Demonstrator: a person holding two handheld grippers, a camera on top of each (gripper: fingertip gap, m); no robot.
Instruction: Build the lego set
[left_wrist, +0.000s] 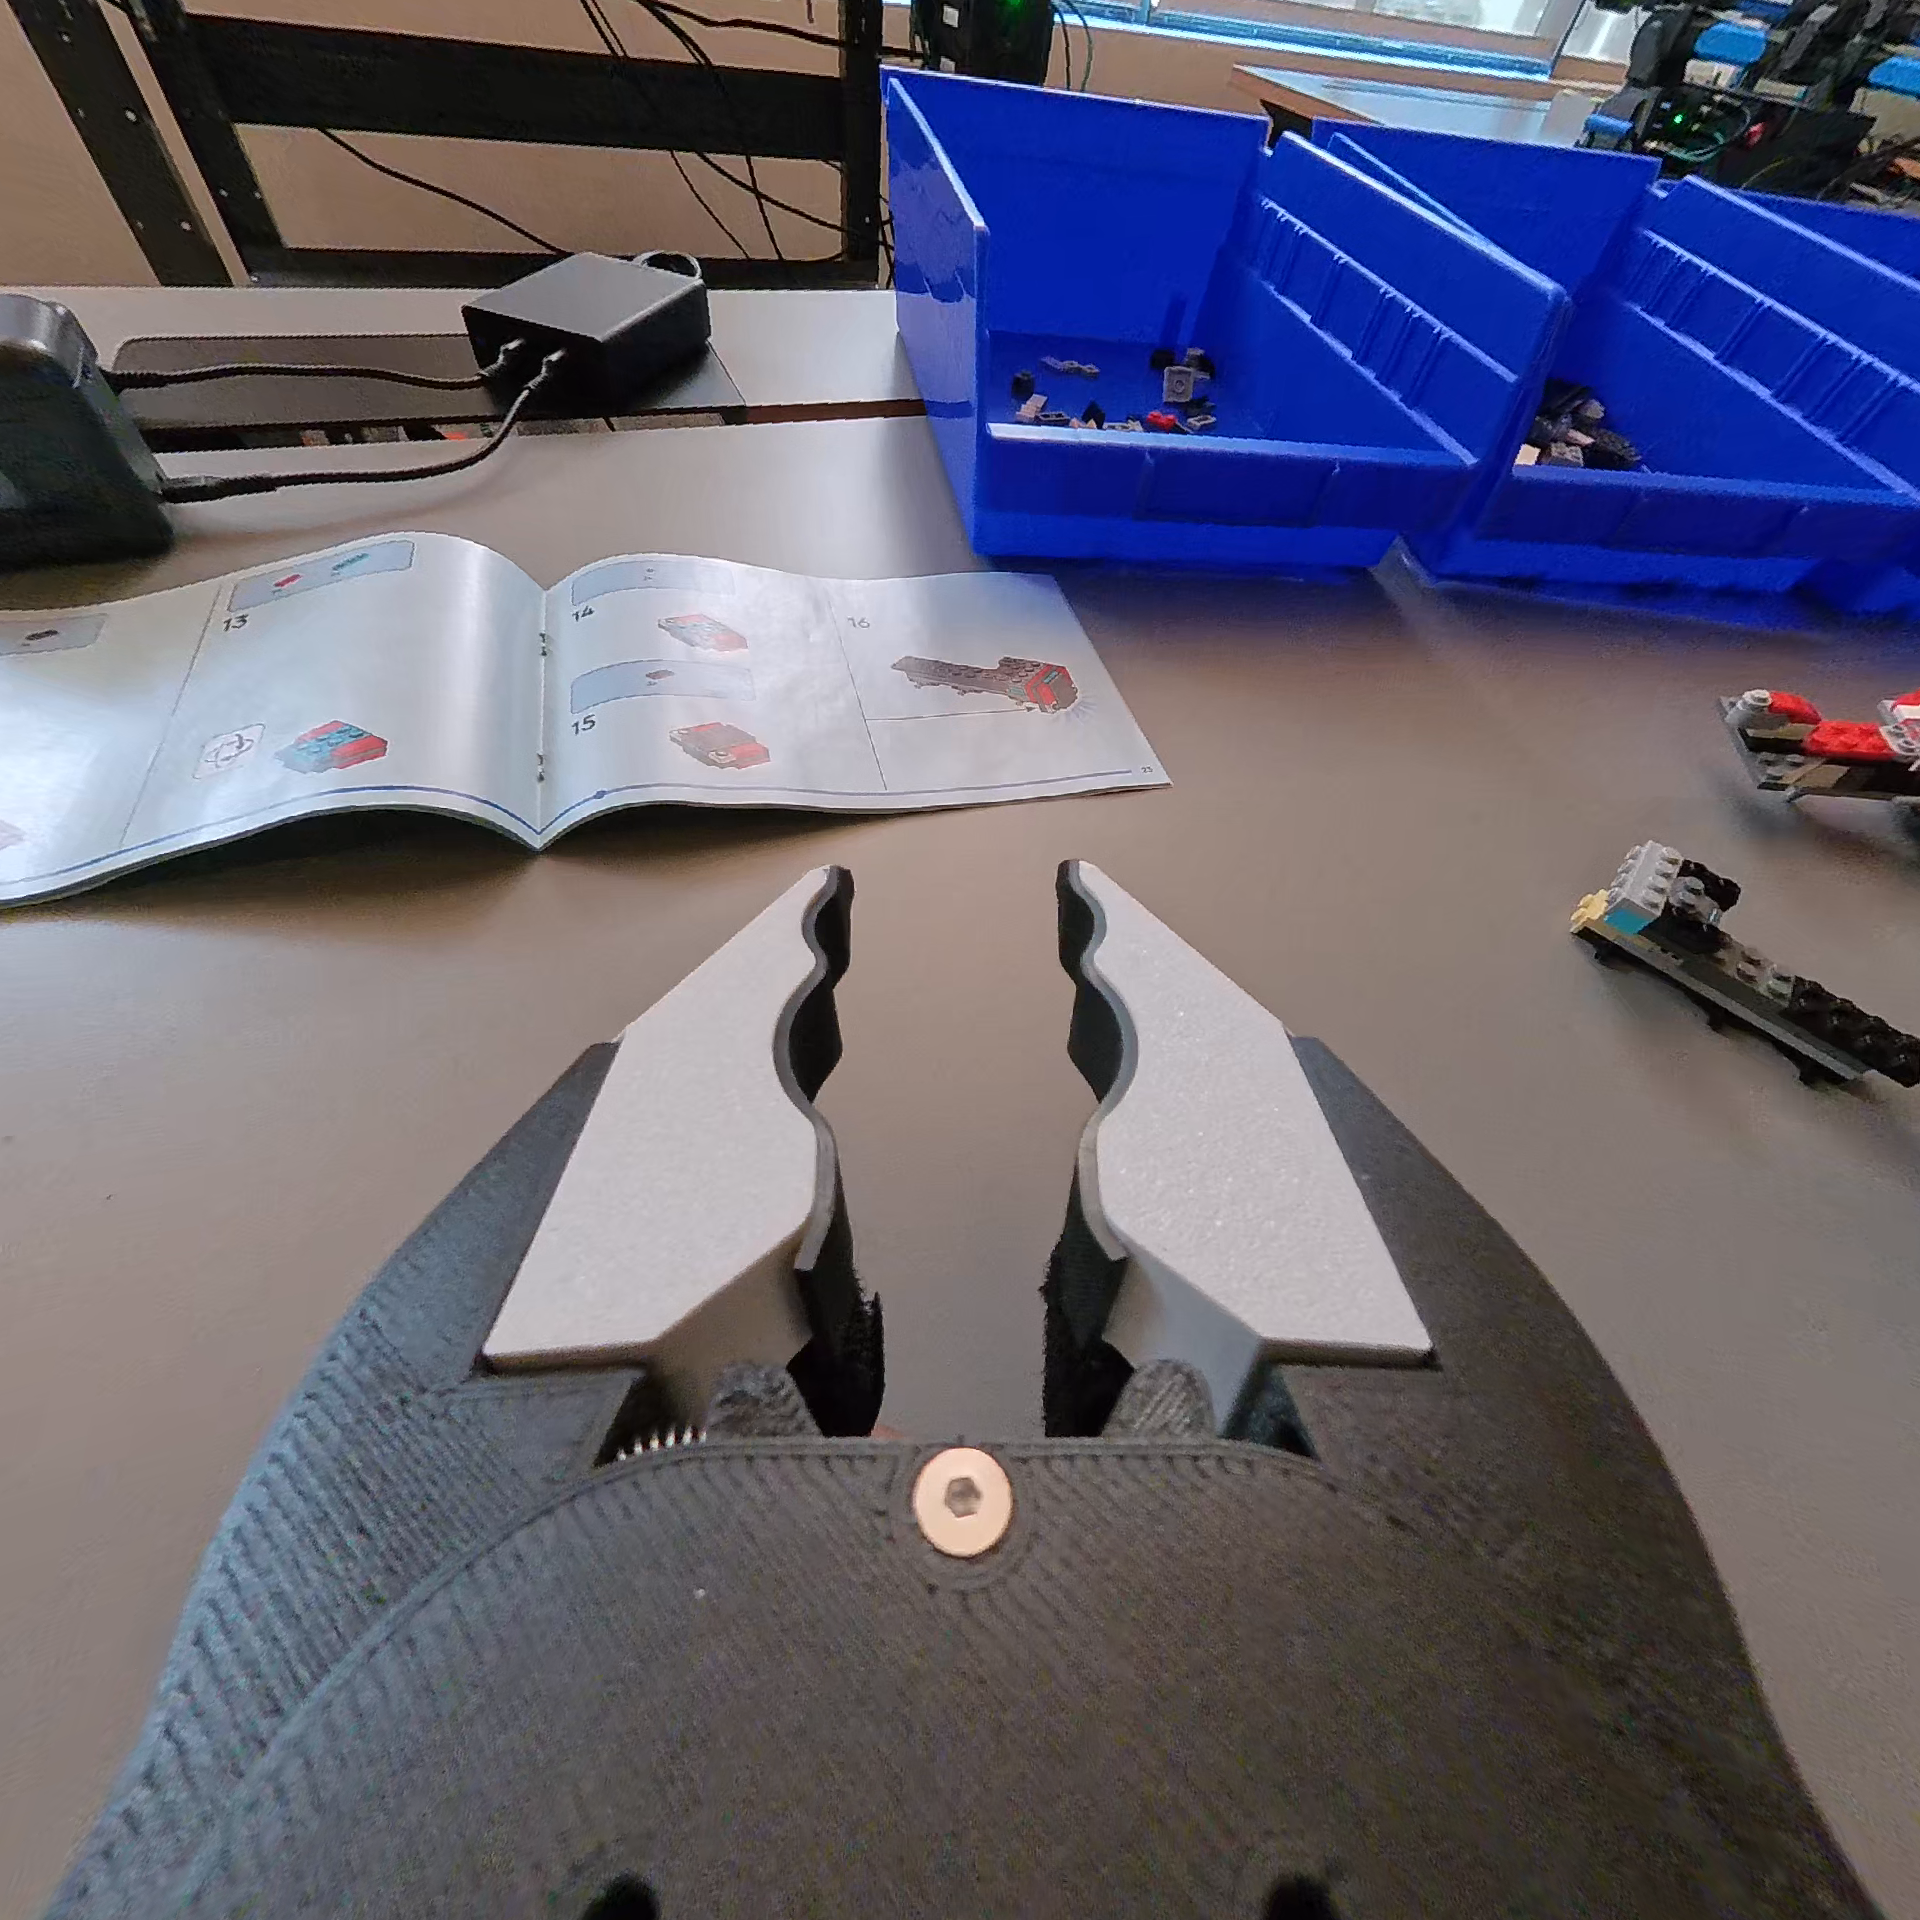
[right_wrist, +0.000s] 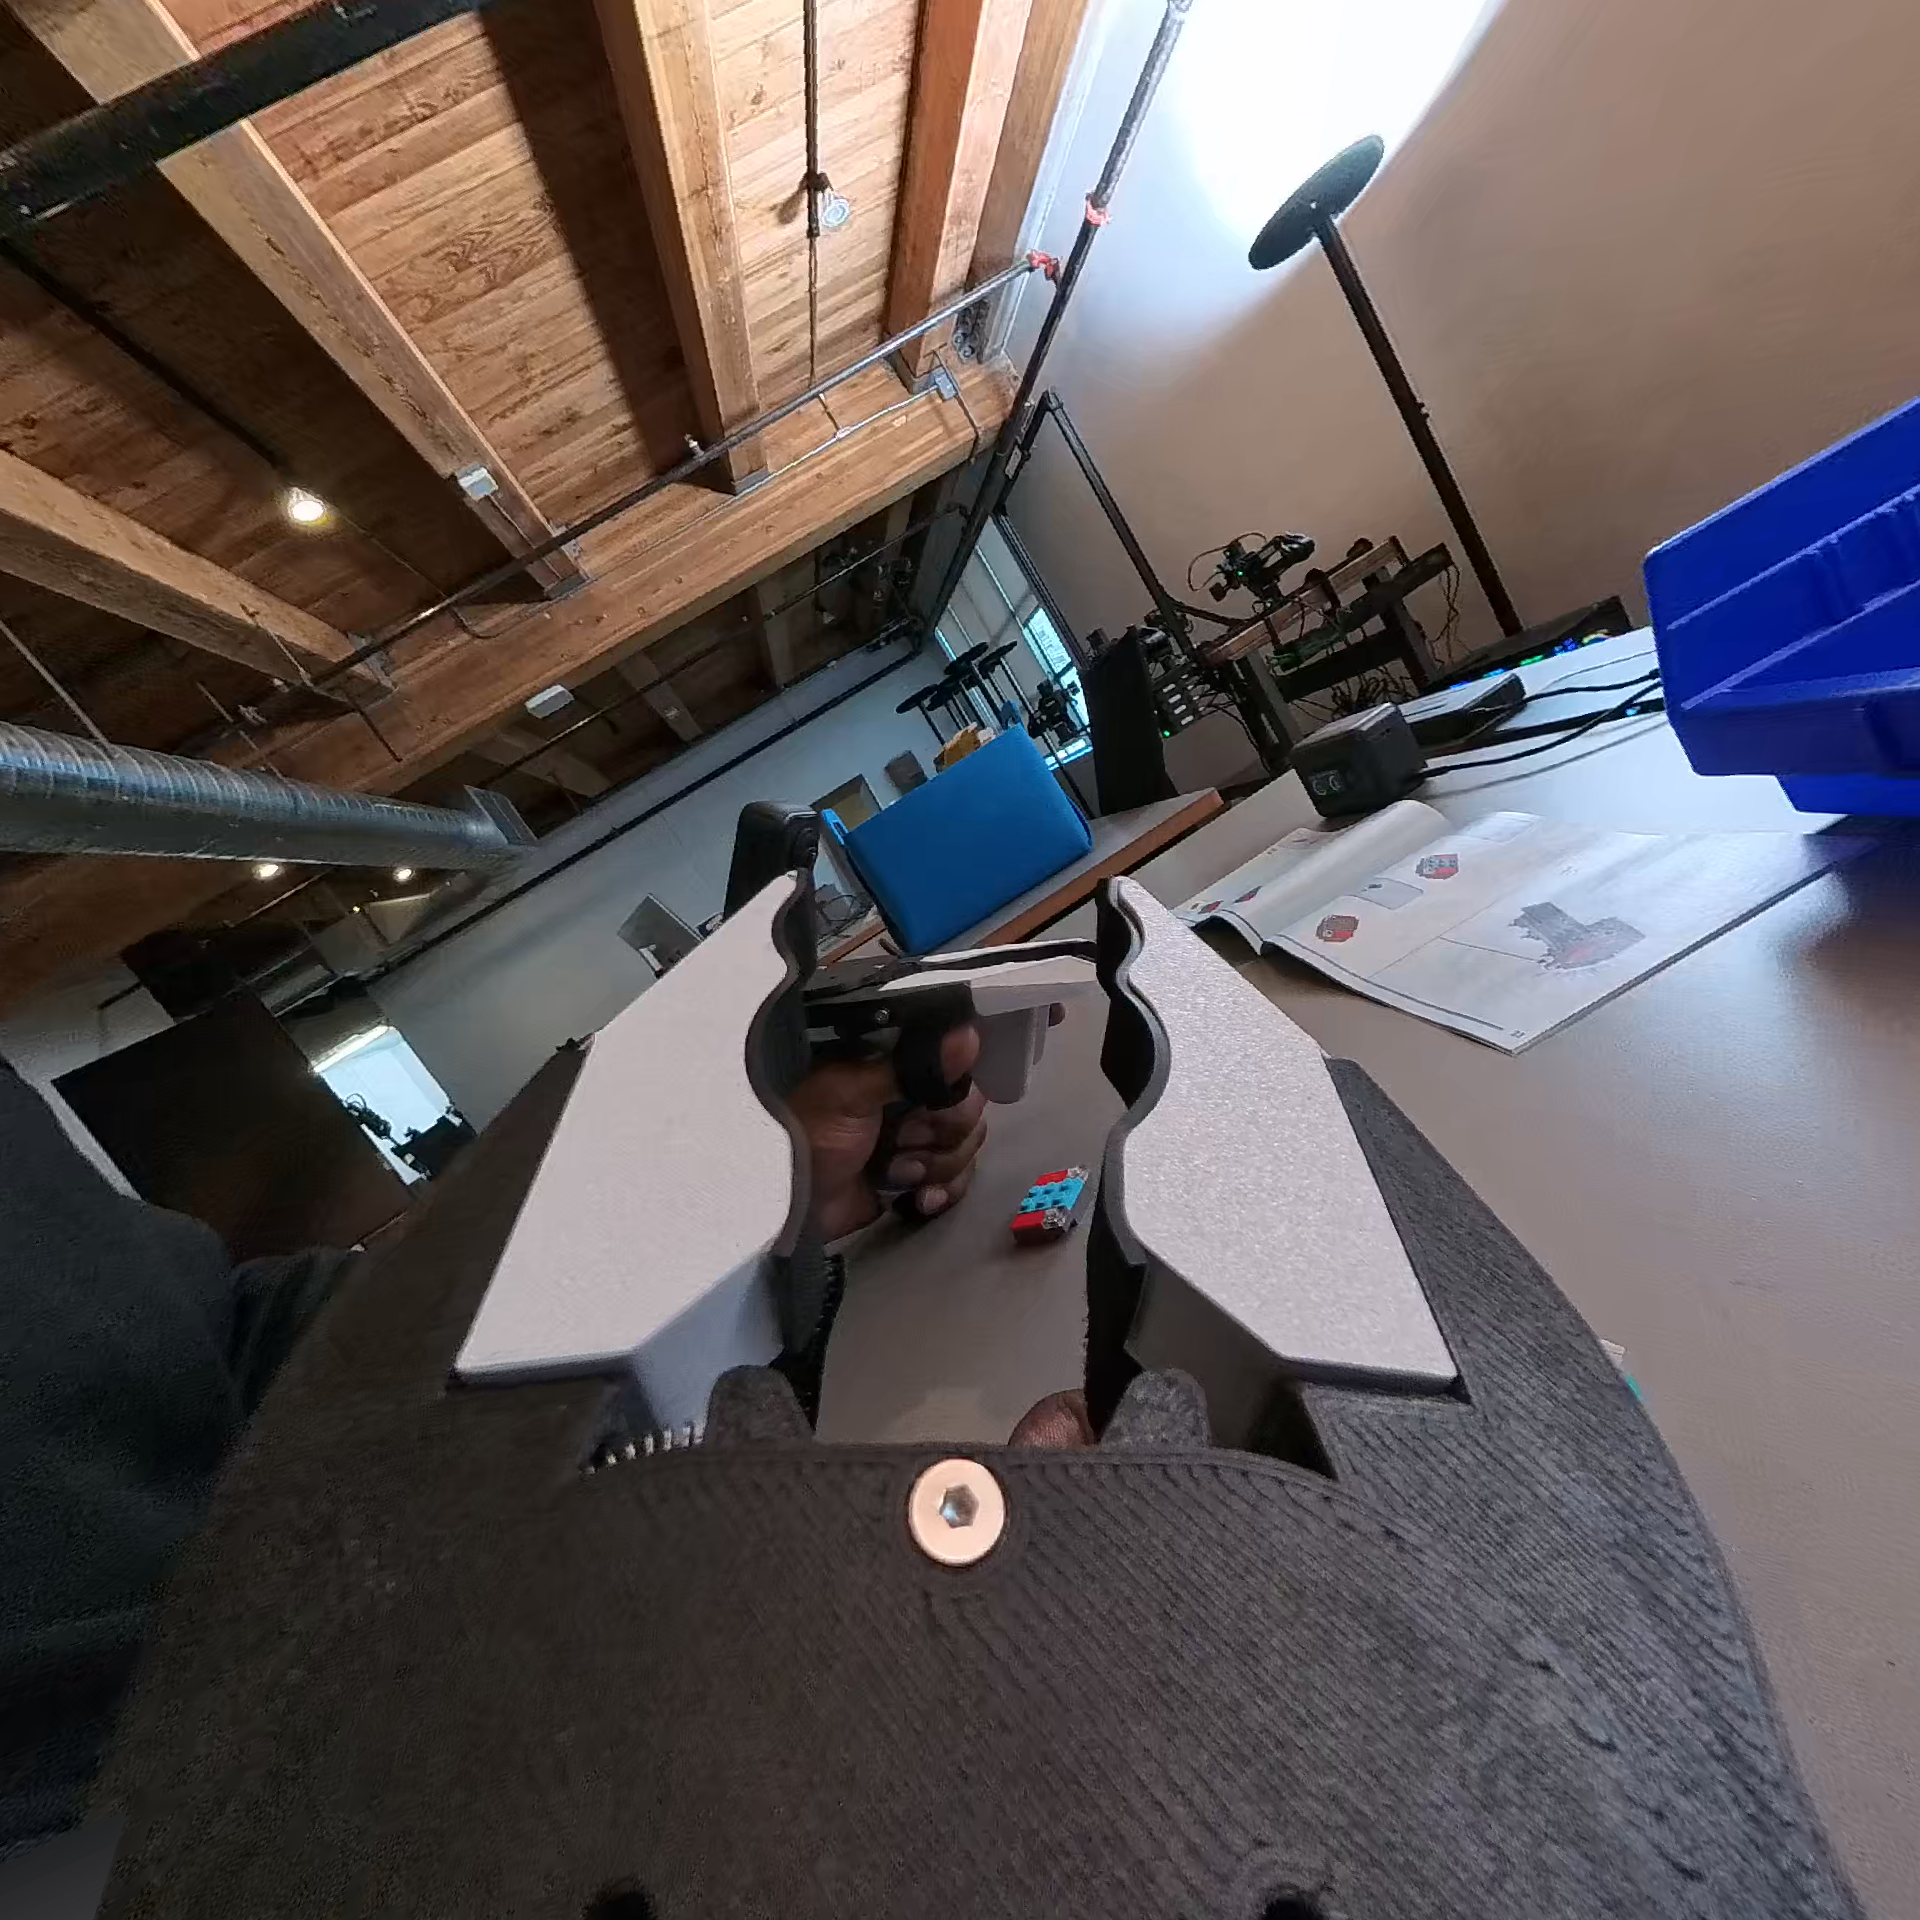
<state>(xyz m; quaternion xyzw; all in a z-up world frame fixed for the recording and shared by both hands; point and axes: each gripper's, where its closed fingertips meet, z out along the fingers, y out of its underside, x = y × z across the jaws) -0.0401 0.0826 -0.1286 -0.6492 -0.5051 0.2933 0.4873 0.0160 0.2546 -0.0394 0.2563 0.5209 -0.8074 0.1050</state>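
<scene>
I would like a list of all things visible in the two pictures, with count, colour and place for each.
table: one, grey-brown, under everything.
booklet: one, open, pale pages, left of the bins.
bins: at least two, blue, at the far right; small loose pieces inside.
long build: one, black and grey, on the table at the right.
red build: one, red and black, behind the long build.
small block: one, red and light blue, on the table near the left gripper.
power box: one, black, with cables, at the far left.
lamp: one, black, by the wall.
left gripper: open, empty, over the table.
right gripper: open, empty, tilted.
hand: holds the left gripper's handle.
</scene>
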